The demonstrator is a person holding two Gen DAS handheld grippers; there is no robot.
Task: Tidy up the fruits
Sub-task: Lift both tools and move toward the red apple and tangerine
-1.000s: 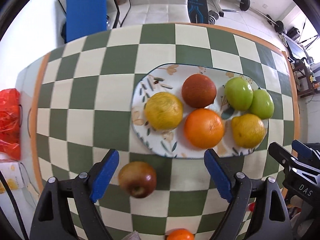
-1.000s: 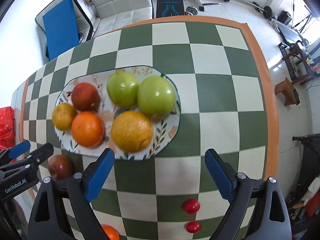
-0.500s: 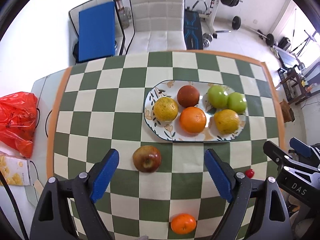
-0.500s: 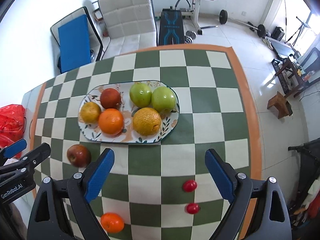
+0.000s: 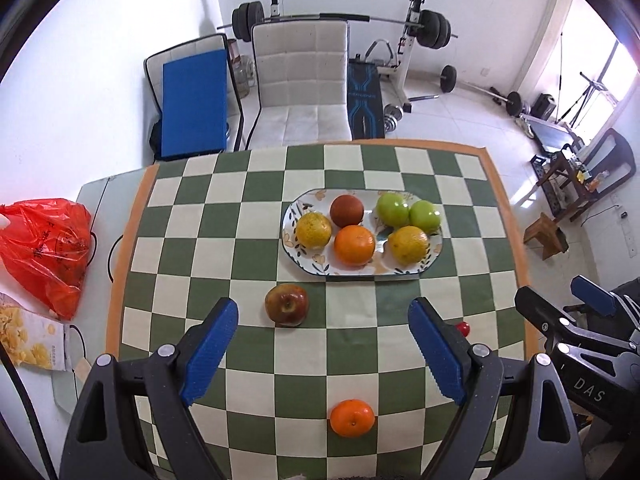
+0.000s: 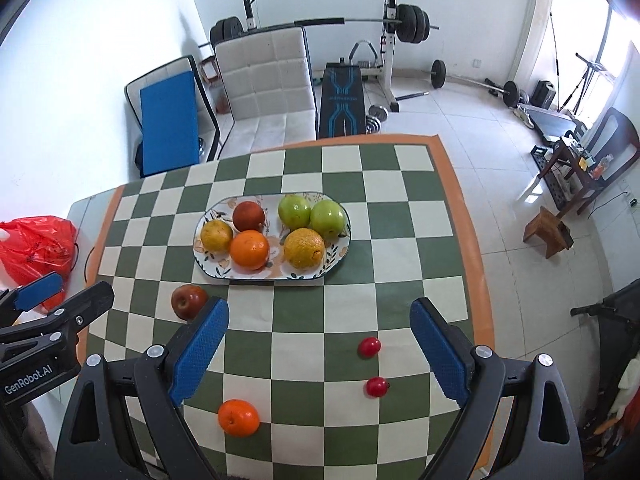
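- The tabletop [image 5: 256, 364], under a green-and-cream checked cloth, carries everything; both claws hang above its near edge.
- The oval plate [image 5: 291, 240] sits toward 12 o'clock from the claws, holding two green apples [image 5: 408, 210], a dark red fruit [image 5: 346, 210], an orange [image 5: 354, 245] and two yellow citrus fruits [image 5: 313, 229].
- The left claw [image 5: 323, 350] is spread wide, its blue pads gripping nothing and touching nothing.
- The right claw [image 6: 318, 348] is likewise spread wide and empty.
- A red apple [image 5: 286, 304] lies loose on the cloth at 6 o'clock from the plate's left end, near it but apart.
- A small orange [image 5: 352, 417] lies at 6 o'clock from the apple, between the left claw's arms.
- Two small red fruits [image 6: 369, 347] lie at about 5 o'clock from the plate, near each other and well apart from it.
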